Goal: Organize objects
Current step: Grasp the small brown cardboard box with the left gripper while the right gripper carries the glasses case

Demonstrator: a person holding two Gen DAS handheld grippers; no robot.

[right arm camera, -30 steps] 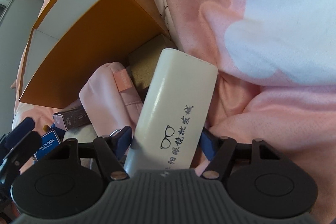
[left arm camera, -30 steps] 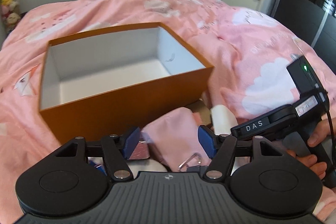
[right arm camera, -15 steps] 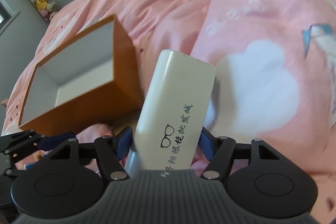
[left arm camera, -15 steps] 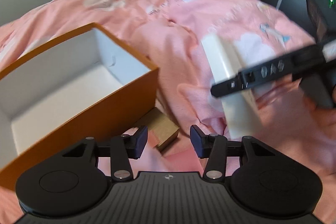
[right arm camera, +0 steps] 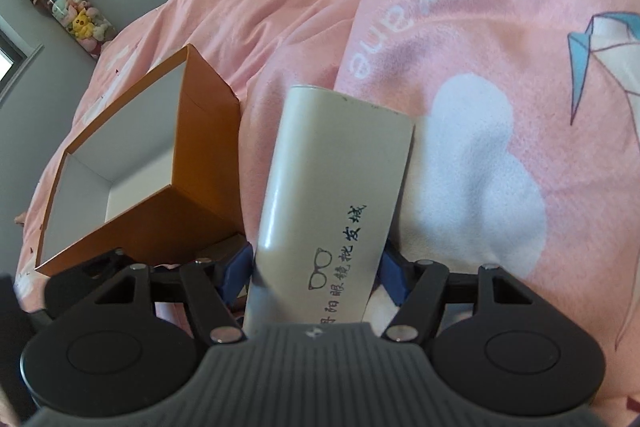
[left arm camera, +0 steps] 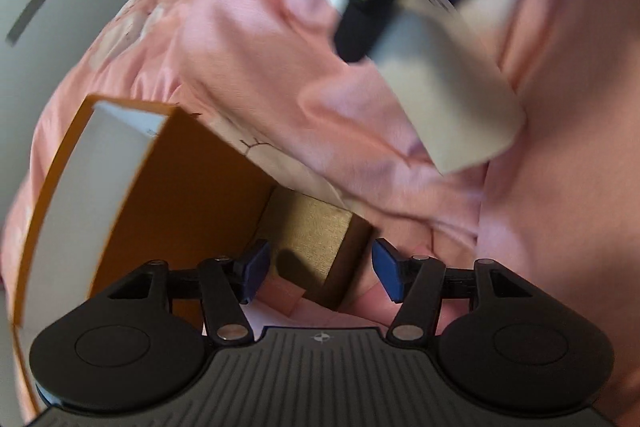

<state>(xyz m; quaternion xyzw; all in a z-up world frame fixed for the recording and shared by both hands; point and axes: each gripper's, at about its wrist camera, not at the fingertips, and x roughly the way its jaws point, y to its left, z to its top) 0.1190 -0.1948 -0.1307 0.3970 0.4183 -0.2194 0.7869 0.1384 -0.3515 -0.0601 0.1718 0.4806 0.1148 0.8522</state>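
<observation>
My right gripper (right arm camera: 316,273) is shut on a cream glasses case (right arm camera: 336,187) with black print and holds it above the pink bed cover, to the right of an open orange box (right arm camera: 140,195) with a white inside. The case also shows blurred in the left wrist view (left arm camera: 448,87), high at the upper right. My left gripper (left arm camera: 320,271) is open and empty, its blue pads on either side of a small brown cardboard box (left arm camera: 316,239) that lies against the orange box (left arm camera: 192,195).
A pink quilt (right arm camera: 480,47) with cloud prints covers the bed. Pink fabric (left arm camera: 280,307) lies under the left gripper. A clear tube of soft toys (right arm camera: 68,7) stands by the grey wall at far left.
My right gripper has lifted the glasses case up off the pile and to the right of the orange box. My left gripper has tilted and closed in on the small brown box.
</observation>
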